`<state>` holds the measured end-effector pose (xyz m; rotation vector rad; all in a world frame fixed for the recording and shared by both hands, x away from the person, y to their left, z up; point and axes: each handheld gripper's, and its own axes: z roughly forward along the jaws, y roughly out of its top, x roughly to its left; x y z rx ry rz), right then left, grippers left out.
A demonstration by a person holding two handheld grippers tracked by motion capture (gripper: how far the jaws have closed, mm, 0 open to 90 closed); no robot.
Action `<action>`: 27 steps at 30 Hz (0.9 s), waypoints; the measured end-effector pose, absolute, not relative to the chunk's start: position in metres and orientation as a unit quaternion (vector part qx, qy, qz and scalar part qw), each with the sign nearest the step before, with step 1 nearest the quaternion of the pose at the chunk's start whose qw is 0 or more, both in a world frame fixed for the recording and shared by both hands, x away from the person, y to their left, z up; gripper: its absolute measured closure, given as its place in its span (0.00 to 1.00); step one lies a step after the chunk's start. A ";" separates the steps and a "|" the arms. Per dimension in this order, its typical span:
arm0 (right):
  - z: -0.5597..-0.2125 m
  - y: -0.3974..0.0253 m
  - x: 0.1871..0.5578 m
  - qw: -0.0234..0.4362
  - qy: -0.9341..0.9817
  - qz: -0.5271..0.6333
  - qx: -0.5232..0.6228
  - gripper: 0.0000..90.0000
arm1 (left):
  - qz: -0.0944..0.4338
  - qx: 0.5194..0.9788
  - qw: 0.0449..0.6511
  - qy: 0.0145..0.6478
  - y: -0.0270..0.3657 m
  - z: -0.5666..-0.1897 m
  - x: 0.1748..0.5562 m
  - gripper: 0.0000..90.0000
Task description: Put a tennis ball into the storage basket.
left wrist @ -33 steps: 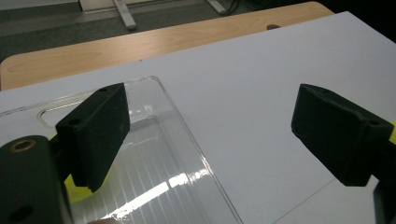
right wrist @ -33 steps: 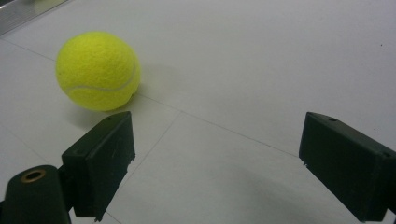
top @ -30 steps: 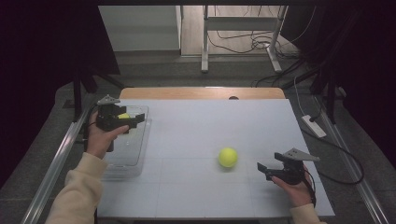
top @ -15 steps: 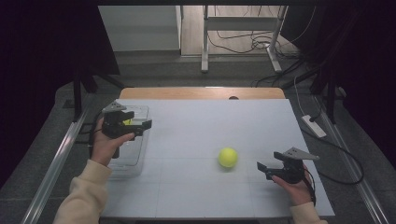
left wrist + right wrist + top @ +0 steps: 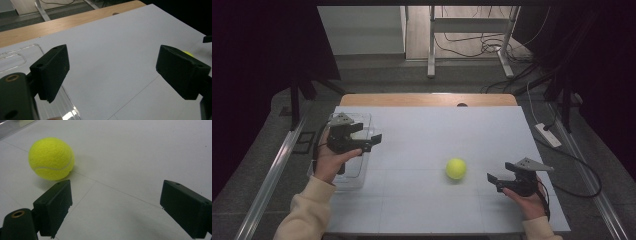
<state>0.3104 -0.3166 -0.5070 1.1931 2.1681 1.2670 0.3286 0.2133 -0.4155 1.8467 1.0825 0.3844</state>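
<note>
Fuzzy felt tennis ball [image 5: 51,158], matt table [image 5: 140,152]

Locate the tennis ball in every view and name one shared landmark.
High view: tennis ball right of centre on the table.
Left gripper view: a yellow sliver behind the right-hand jaw.
Right gripper view: upper left, beyond the jaws.
Shared landmark: thin lines on the white table.

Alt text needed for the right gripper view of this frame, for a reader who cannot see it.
A yellow tennis ball rests on the white table, ahead and left of the open right claw, untouched. The claw's two black jaws stand wide apart with nothing between them.
</note>
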 end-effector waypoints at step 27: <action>-0.508 -0.314 0.312 0.179 0.773 0.446 0.415 0.12 | 0.134 0.776 0.470 0.400 0.173 -0.423 0.325 0.13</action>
